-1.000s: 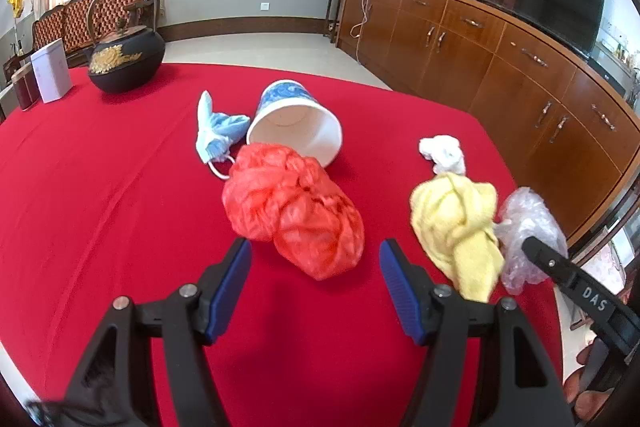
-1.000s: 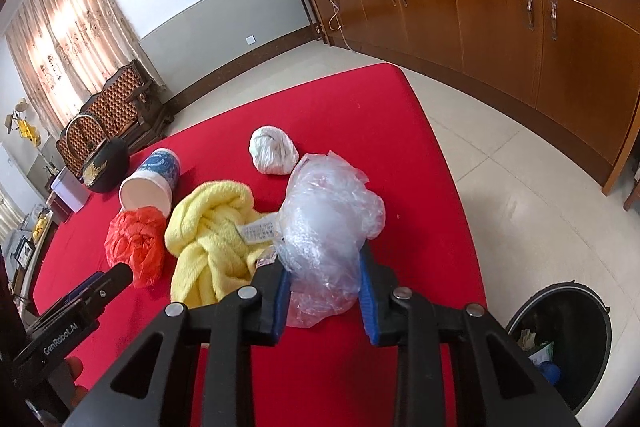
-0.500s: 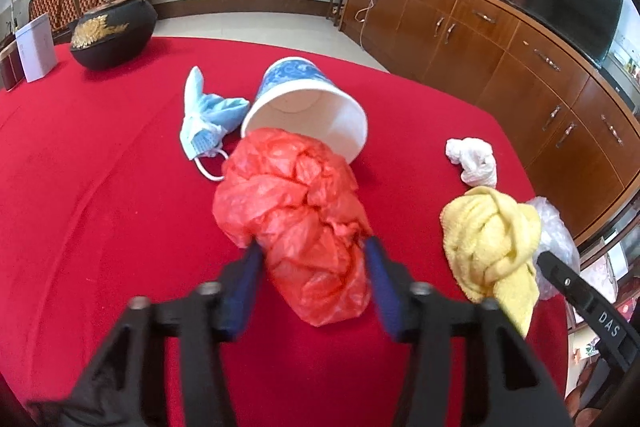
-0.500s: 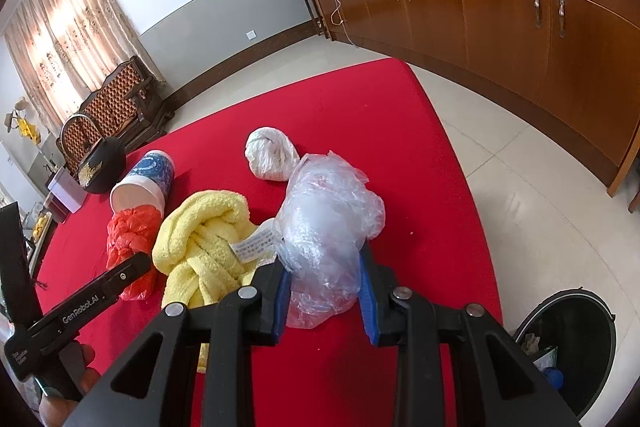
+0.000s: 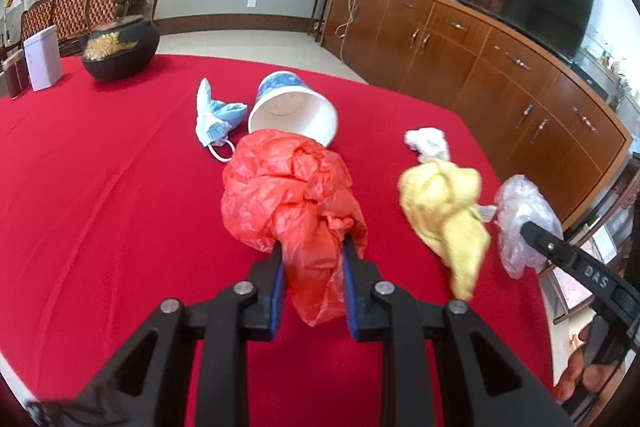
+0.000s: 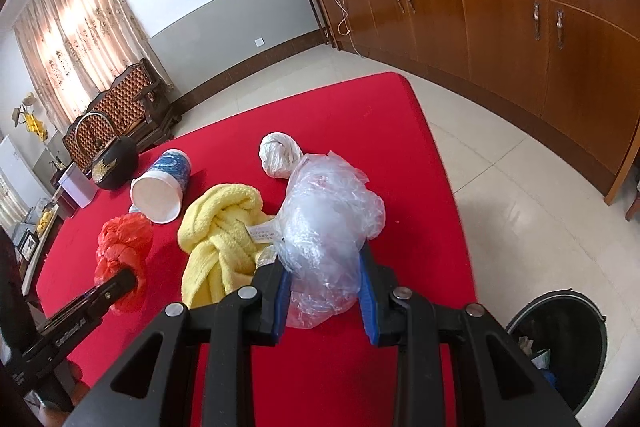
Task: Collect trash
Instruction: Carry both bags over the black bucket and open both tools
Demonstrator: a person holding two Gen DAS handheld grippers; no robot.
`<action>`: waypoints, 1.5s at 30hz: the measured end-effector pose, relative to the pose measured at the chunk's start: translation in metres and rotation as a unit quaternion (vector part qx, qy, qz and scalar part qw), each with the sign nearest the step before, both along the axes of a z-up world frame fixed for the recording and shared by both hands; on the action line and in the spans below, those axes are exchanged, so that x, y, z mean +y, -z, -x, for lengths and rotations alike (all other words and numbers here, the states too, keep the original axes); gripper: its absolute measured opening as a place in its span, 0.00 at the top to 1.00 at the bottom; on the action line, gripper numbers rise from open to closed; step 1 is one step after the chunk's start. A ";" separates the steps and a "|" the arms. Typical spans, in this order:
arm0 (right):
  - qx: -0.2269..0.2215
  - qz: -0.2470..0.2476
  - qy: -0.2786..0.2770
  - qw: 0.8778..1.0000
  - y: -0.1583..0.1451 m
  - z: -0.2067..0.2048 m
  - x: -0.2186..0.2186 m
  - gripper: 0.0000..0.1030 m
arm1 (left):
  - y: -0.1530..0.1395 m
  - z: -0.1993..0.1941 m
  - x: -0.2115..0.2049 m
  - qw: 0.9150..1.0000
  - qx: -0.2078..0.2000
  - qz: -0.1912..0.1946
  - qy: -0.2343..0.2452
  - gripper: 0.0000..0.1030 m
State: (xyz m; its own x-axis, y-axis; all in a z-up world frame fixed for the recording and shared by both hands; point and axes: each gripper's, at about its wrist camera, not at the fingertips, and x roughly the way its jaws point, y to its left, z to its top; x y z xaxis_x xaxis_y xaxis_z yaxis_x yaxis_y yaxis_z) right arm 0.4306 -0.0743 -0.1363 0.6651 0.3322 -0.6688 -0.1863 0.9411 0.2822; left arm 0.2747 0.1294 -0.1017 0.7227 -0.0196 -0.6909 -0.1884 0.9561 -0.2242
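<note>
Trash in hand: red plastic bag (image 5: 296, 203) clamped in left claw (image 5: 312, 291), clear plastic bag (image 6: 328, 227) clamped in right claw (image 6: 324, 299), both over the table (image 5: 100, 187); paper cup (image 5: 294, 111), mask (image 5: 214, 117) and white wad (image 6: 278, 157) left uncollected; floor bin (image 6: 560, 343) apparently holds scraps.

Red-clothed table (image 5: 100, 195): tipped paper cup (image 5: 294, 113), blue mask (image 5: 216, 117), white wad (image 5: 428, 143), yellow towel (image 5: 444, 203), black kettle (image 5: 120, 43), apparently.

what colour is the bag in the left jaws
Orange-red; the plastic bag shows best in the left wrist view.
</note>
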 end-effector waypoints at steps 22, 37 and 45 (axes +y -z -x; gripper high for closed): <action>-0.029 0.004 0.078 0.997 -0.035 0.109 -0.134 0.69 | -0.048 0.040 -0.147 0.985 -0.045 0.018 0.165 0.75; 0.027 -0.006 0.183 0.983 -0.001 0.160 -0.264 0.69 | -0.019 0.034 -0.292 0.955 0.006 0.040 0.293 0.75; 0.075 -0.005 0.200 0.977 0.032 0.150 -0.294 0.69 | 0.025 0.023 -0.319 0.952 0.059 0.033 0.298 0.75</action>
State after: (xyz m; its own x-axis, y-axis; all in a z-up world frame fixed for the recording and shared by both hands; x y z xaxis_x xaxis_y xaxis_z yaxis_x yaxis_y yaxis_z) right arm 0.2811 -0.3679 -0.1682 0.6377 0.0732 -0.7668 0.2392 0.9274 0.2875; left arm 0.2521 -0.1894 -0.1266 0.4879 -0.4480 -0.7492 0.3550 0.8859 -0.2985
